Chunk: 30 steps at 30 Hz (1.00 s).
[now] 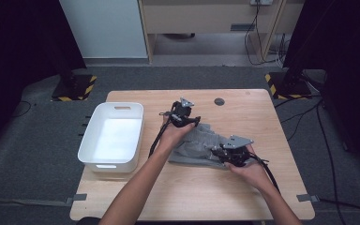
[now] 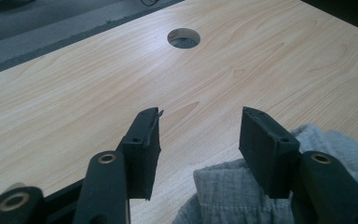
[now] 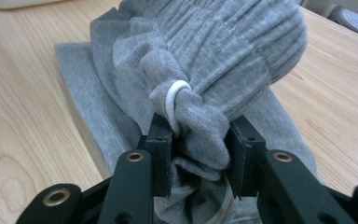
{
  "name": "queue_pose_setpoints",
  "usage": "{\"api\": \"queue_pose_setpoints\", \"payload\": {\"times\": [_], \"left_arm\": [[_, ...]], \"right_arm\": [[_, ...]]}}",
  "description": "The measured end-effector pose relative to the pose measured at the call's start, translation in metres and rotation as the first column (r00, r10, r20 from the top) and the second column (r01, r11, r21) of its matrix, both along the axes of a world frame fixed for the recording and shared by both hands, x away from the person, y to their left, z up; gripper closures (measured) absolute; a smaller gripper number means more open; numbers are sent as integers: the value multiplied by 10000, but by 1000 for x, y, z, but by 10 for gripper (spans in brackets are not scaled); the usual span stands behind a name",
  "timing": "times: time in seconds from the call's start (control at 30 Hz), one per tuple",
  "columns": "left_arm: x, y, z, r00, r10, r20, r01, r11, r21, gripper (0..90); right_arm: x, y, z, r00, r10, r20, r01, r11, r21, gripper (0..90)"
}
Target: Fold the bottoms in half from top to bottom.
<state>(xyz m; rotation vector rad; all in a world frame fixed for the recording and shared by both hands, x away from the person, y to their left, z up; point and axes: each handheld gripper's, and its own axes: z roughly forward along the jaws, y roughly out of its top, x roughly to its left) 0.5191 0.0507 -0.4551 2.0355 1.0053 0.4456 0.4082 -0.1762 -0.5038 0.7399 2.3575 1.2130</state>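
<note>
**A:** What lies at the centre of the scene?

**B:** A grey garment (image 1: 198, 146), bunched and partly folded, on the right half of a pale wooden desk (image 1: 243, 197). In the right gripper view its ribbed cloth is gathered into a rounded bundle, with a white cord (image 3: 176, 105) looped round one bunched fold.

**A:** Is anything holding it?

**B:** Yes – the right gripper (image 1: 228, 153) is at the garment's right end, and its fingers (image 3: 161, 154) pinch that bunched fold from both sides, just below the white cord.

**A:** And the left gripper?

**B:** The left gripper (image 1: 183, 114) sits at the garment's far end, held in the person's left hand (image 1: 172, 133). Its fingers (image 2: 145, 149) stand spread apart, pressing on nothing; in the left gripper view bare desk shows between them, and an edge of the grey cloth lies low, under the gap and the right-hand finger.

**A:** What else is around?

**B:** A round hole (image 1: 219, 101) in the desk, beyond the garment near the far edge. At the desk's left edge stands a white bin (image 1: 91, 140), open-topped – well apart from the garment. Both forearms come in from the bottom of the high view.
</note>
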Motion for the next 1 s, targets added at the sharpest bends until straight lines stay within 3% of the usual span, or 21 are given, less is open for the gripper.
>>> {"api": "queue_pose_setpoints", "payload": {"times": [0.2,0.33,0.47,0.57,0.77,1.0], "left_arm": [[4,2,0,9999,134,-88,-137,9995,-290,476],[1,-3,-5,9995,-222,-230,227,9995,210,484],[-6,-1,-7,9988,-263,-422,268,9996,104,558],[-16,3,-6,9976,-464,-512,472,9988,160,599],[-34,13,-10,9978,-511,-429,504,9986,-172,617],[-41,19,-6,9985,-473,-260,463,9982,-386,610]], "right_arm": [[-1,0,-2,9999,156,57,-155,9997,-162,668],[-3,1,-2,9996,237,146,-233,9993,-288,667],[-3,1,-1,9994,278,227,-269,9988,-401,661],[-4,0,-1,9996,276,62,-274,9990,-356,601],[-2,-2,-1,9997,36,-254,-45,9994,-357,489],[-3,-3,1,9992,-20,-399,4,9992,-396,438]]}}
